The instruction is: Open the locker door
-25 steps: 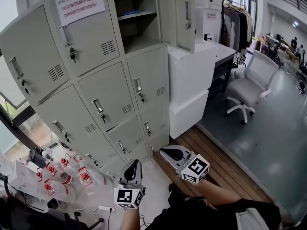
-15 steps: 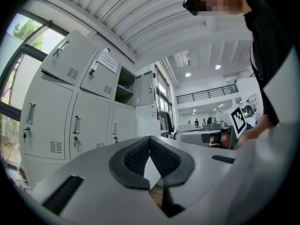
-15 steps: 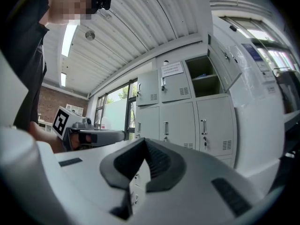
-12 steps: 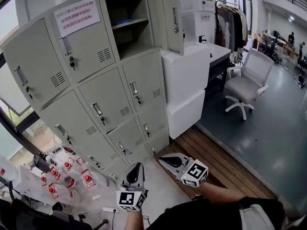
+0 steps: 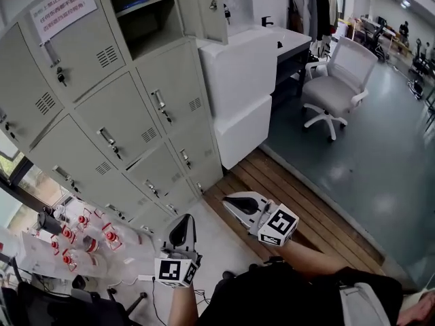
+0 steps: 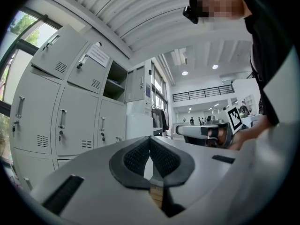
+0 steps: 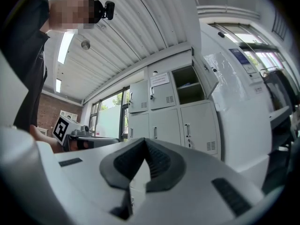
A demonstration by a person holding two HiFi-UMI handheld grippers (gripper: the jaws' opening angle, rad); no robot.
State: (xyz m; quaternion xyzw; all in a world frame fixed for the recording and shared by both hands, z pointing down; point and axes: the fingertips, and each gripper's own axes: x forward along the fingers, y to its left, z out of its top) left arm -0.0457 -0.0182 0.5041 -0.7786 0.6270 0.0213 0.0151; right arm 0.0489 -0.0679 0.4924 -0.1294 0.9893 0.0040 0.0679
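A grey locker bank [image 5: 129, 128] fills the left of the head view. Its top right compartment [image 5: 143, 12] stands open, with the door [image 5: 207, 5] swung out to the right; the other doors are closed. Both grippers hang low, well away from the lockers and above the floor. My left gripper [image 5: 182, 229] is shut and holds nothing, its pads [image 6: 140, 154] meeting at the tip. Beside it, my right gripper [image 5: 231, 202] is shut and empty too. The open compartment [image 7: 190, 86] shows far off in the right gripper view.
White cabinets [image 5: 238, 87] stand right of the lockers, with a desk behind them. A white office chair [image 5: 333, 87] sits on the grey floor. A wooden floor strip [image 5: 306, 209] runs past my right gripper. Red-capped bottles [image 5: 75, 240] crowd the floor at the left.
The head view has tipped down, so the lockers sit higher and further left in it. Both grippers stay low and shut, slightly further from the lockers.
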